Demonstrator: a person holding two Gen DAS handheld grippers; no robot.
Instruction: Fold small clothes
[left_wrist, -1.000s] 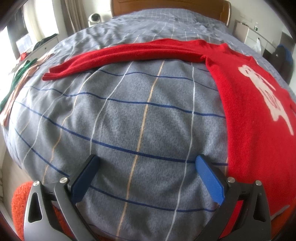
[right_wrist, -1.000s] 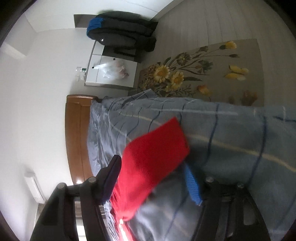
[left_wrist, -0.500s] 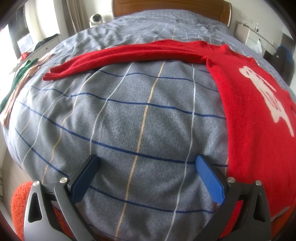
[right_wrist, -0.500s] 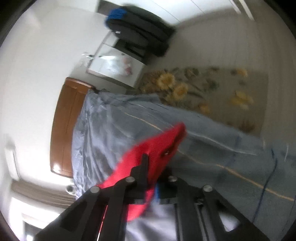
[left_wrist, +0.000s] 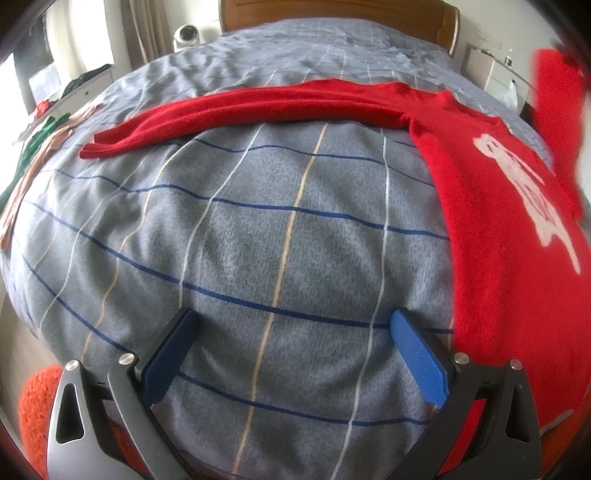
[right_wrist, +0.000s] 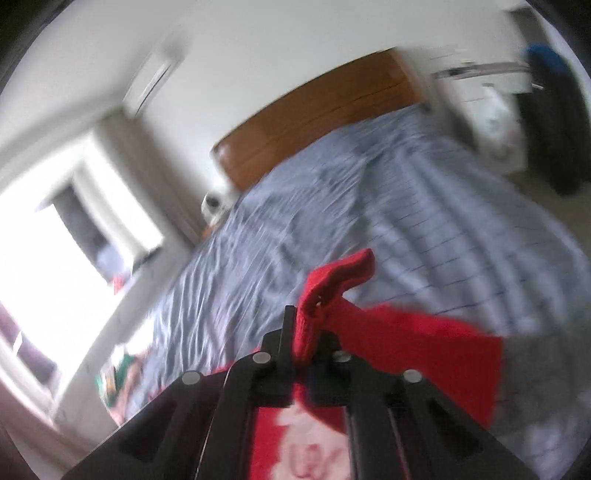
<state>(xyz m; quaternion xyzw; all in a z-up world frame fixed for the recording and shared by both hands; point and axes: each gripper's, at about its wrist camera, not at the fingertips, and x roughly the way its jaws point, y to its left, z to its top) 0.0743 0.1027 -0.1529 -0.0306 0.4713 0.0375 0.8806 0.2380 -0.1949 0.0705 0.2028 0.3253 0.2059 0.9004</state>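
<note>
Red sweater (left_wrist: 498, 236) sleeve (right_wrist: 332, 284) pinched in right gripper (right_wrist: 306, 332) fingers.

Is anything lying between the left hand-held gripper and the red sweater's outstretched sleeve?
Nothing visible: only bare bedspread lies between the open left hand-held gripper and the sleeve of the red sweater.

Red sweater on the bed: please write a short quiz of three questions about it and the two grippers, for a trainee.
1. True or false: the left gripper is shut on the red sweater.
2. Which part does the right gripper hold? A) the hem B) a sleeve end C) the collar
3. Fill in: the other sleeve lies stretched out flat on the grey checked ____.

Key:
1. False; its jaws stand wide apart above the cover, with nothing between them.
2. B; it is lifted above the sweater's body.
3. Bed cover.
</note>
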